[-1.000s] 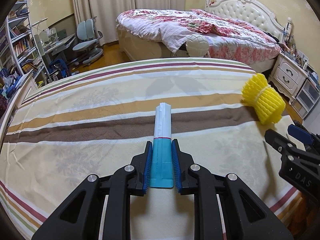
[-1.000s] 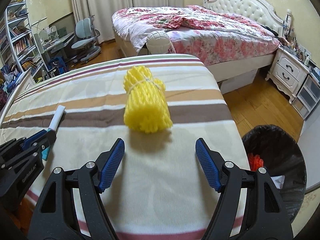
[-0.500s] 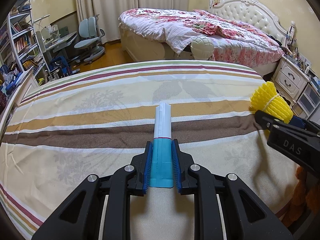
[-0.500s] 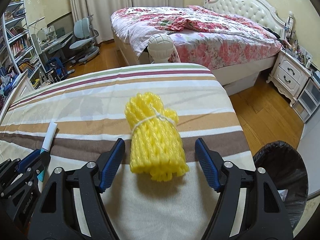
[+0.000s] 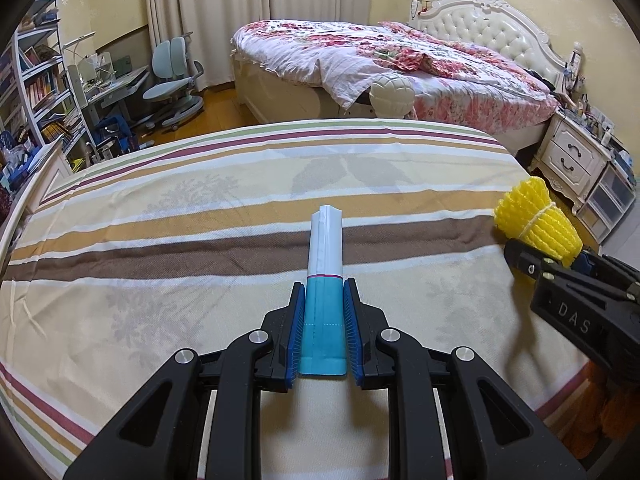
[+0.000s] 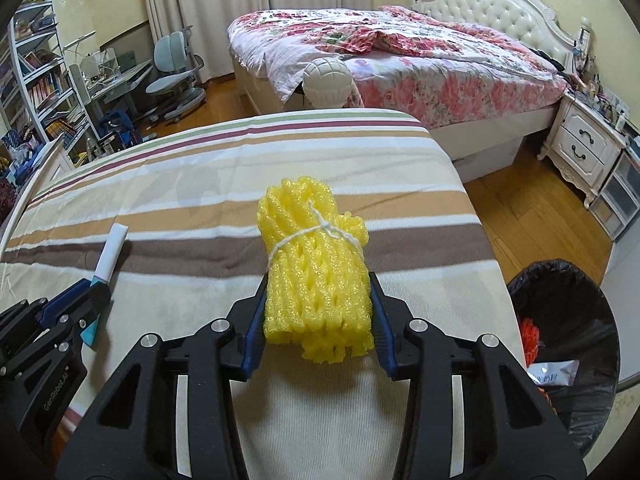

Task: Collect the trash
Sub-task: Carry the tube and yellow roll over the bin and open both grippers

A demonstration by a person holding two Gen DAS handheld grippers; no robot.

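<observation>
My left gripper (image 5: 323, 292) is shut on a teal and white folded wrapper (image 5: 325, 276) and holds it over the striped bedspread (image 5: 200, 216); the wrapper also shows at the left of the right wrist view (image 6: 109, 254). My right gripper (image 6: 318, 284) is shut on a yellow foam net bundle (image 6: 316, 276) tied with white string. The bundle also shows at the right edge of the left wrist view (image 5: 536, 222). A black-lined trash bin (image 6: 568, 344) stands on the floor at the right, with red and white trash inside.
The striped bed's right edge drops to wooden floor (image 6: 532, 216). A floral bed (image 6: 400, 52) stands beyond, with a white round stool (image 6: 328, 80) before it. White nightstands (image 6: 588, 148) are at right. A desk with chairs (image 6: 176, 76) and bookshelves (image 6: 36, 92) are at left.
My right gripper moved forward around the yellow foam bundle and shut on it. My left gripper kept its hold on the wrapper and hardly moved.
</observation>
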